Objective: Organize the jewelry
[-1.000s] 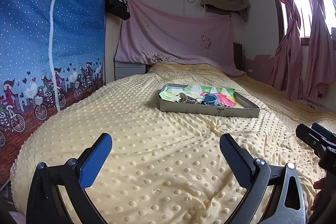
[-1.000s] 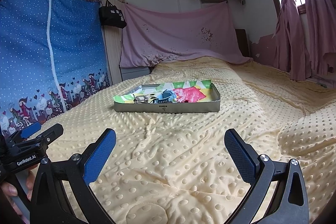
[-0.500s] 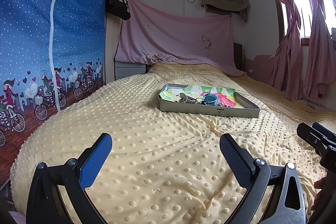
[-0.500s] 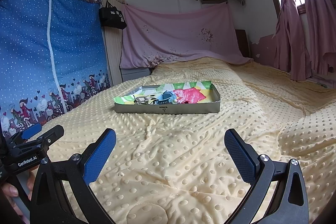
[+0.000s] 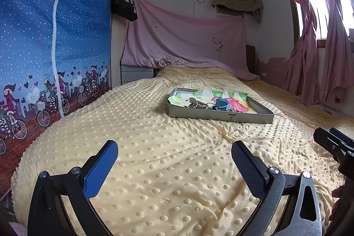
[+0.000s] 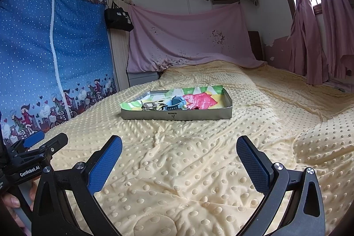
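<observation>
Both grippers poised over the bed, jewelry waiting in the tray

The left gripper (image 5: 174, 155) and right gripper (image 6: 179, 150) hang wide and empty above the blanket (image 6: 199, 160). The jewelry (image 6: 163, 104) lies heaped near the tray's (image 6: 177, 116) front wall, mid-bed, likely kept together for sorting.

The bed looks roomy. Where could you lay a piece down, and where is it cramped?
Bare yellow blanket lies between both open tools, left tool and right tool, and the grey tray; more beyond the tray toward the pink sheet. Inside the tray, the right end over the colourful paper is free; the left-centre is crowded with the jewelry pile.
</observation>
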{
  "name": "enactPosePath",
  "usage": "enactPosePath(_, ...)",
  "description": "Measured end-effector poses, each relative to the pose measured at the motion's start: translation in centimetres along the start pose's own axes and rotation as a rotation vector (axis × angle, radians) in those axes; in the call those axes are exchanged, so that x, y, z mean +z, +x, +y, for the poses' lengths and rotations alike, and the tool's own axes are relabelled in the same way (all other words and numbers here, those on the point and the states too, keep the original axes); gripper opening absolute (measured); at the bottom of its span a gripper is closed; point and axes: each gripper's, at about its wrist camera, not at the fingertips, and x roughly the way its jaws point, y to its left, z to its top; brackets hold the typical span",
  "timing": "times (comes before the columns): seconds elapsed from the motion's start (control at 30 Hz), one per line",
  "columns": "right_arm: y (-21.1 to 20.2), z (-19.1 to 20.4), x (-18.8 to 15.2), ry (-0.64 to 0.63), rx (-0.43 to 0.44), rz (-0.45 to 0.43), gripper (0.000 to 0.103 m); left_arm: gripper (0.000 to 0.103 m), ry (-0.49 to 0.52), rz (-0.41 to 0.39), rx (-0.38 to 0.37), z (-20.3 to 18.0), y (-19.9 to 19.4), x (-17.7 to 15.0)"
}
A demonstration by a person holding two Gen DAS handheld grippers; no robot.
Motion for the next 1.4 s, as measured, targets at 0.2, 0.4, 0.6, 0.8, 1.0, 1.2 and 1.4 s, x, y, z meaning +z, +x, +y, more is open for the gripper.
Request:
enactPosePath(0.2, -0.01, 0.01, 0.01, 0.001, 0.001, -0.001, 0.102, 0.103, 0.004, -0.001, 0.0, -0.13, -0.03, -0.13)
enactPosePath(0.4, 0.0, -0.01, -0.01, 0.002, 0.001, 0.0, 0.102, 0.103, 0.006, -0.002, 0.001, -0.14, -0.03, -0.17)
enactPosePath(0.6, 0.0, 0.01, -0.03, 0.002, 0.001, -0.001, 0.102, 0.103, 0.007, 0.0, 0.001, -0.16, -0.01, -0.22)
enactPosePath(0.8, 0.02, 0.0, -0.05, 0.003, 0.002, -0.001, 0.102, 0.103, 0.009, -0.001, 0.001, -0.13, 0.01, -0.22)
enactPosePath(1.0, 0.04, 0.0, -0.06, 0.003, 0.001, -0.002, 0.102, 0.103, 0.008, -0.002, 0.001, -0.15, -0.03, -0.23)
enactPosePath(1.2, 0.05, -0.04, -0.06, 0.003, 0.002, -0.002, 0.101, 0.103, 0.008, 0.0, 0.001, -0.16, -0.04, -0.24)
enactPosePath(1.4, -0.03, -0.01, -0.01, 0.005, 0.004, -0.004, 0.101, 0.103, 0.01, 0.0, 0.002, -0.12, -0.06, -0.28)
